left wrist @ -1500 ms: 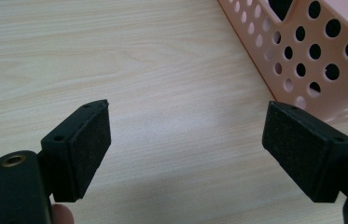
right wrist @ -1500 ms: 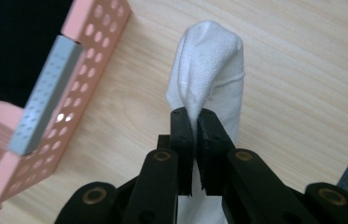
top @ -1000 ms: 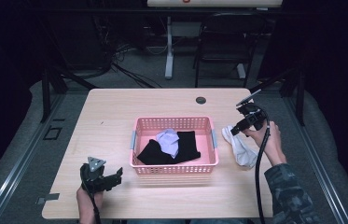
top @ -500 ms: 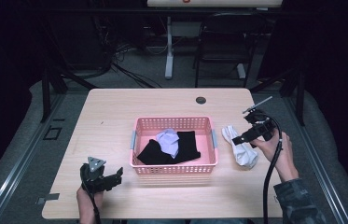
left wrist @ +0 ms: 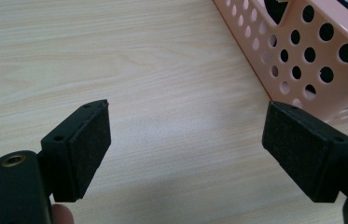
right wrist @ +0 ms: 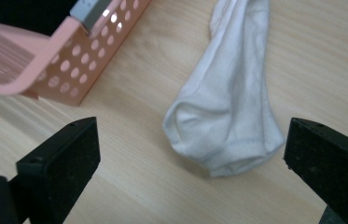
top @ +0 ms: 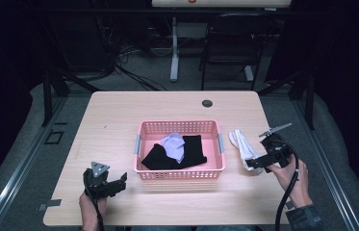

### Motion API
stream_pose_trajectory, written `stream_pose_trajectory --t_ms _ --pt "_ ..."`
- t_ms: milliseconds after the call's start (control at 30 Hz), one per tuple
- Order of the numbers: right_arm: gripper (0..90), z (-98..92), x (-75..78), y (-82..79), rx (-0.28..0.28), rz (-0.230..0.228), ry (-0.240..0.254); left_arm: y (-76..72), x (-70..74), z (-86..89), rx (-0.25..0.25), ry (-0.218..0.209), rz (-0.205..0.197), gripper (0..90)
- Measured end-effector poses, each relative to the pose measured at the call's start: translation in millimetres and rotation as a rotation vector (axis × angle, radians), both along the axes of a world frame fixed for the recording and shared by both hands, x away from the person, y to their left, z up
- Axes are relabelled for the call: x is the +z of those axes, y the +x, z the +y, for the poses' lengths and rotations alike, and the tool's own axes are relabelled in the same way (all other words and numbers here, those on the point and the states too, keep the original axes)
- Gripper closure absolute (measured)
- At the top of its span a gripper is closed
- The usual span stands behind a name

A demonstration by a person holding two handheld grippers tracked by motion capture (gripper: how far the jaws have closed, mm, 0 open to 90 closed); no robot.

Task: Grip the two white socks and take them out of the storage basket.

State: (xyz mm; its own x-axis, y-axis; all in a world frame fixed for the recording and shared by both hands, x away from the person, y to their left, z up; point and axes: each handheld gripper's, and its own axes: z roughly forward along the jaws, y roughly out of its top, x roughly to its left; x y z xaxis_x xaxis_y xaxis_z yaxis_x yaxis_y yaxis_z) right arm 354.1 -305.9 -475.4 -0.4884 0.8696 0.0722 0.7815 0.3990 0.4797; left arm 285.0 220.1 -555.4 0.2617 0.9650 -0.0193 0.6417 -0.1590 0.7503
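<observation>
**White sock ahead of spread right jaws, pink basket between the two tools**

Right gripper held low over the table at its right side, jaws spread wide with nothing between them. Directly ahead of those jaws, a white sock lying flat on the wood, its rounded end nearest the tool and just beyond the pads, the rest stretching away from the tool. In the high view the same sock seen just beside the basket's right end, not touching it as far as can be told. No pad in contact with the fabric.

Ahead and to the left of the right jaws, a corner of the pink basket, perforated wall and grey handle visible. Nothing lying between jaws and sock.

Left gripper held near the table's front left corner, grey three-cornered plate on top, jaws likewise wide apart and empty, bare wood between them. Ahead and to the right of these jaws, the basket's perforated wall, close by.

Farther off, inside the basket, black cloth with a pale lilac piece resting on it. Beyond the basket, a small dark round fitting in the tabletop near its far edge.
</observation>
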Motion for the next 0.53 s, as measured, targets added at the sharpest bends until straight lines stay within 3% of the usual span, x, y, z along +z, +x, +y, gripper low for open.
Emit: stream_pose_trajectory --t_ms 133,267,300,533 --pt "0.1 -5.8 -12.9 -10.4 -0.014 0.007 0.009 0.3 -0.3 -0.1 0.0 0.001 0.0 15.6" --pt "0.3 -11.5 -20.5 -19.1 -0.017 0.004 -0.028 0.2 0.3 -1.3 -0.011 0.004 0.001 15.5" --pt "0.5 -12.7 -22.3 -21.5 -0.03 -0.003 -0.001 0.1 0.5 -1.4 -0.009 0.003 0.0 15.5" --pt "1.5 -20.1 -34.3 -23.9 -0.043 0.023 0.0 0.4 0.9 -1.4 -0.01 0.006 -0.001 15.5"
